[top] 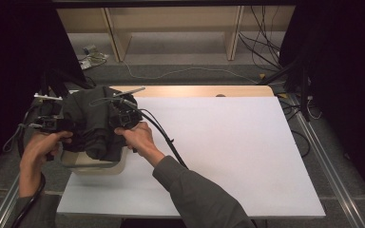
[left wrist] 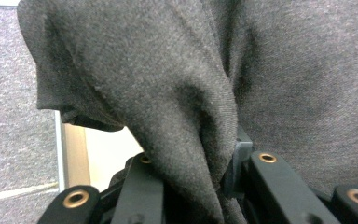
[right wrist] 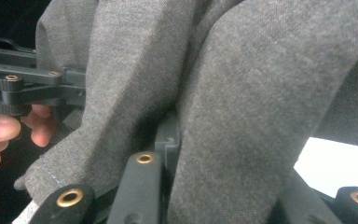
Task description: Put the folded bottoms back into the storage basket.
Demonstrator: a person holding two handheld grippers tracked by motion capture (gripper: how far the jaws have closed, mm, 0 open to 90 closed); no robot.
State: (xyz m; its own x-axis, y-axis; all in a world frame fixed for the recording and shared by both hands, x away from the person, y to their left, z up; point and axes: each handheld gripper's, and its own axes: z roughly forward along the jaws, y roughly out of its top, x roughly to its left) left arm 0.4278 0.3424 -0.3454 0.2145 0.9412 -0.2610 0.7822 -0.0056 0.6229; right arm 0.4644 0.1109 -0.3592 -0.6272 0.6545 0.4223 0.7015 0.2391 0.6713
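White tabletop (top: 228, 142), wooden edge along its far side, grey carpet and shelving behind in the upper part of the high view. Item one: dark grey garment (top: 92, 121), bunched at the left of the frame, hanging over a pale container (top: 109, 166) at the table's left edge. Item two: your left gripper (top: 47, 124), far left of the frame, jaws clamped on a fold of the cloth; the left gripper view shows the fabric (left wrist: 191, 116) pinched between them. Item three: your right gripper (top: 123, 116), just right of the bundle, jaws closed on another fold (right wrist: 242, 116). Cable (top: 164, 135) trails from it toward the lower centre
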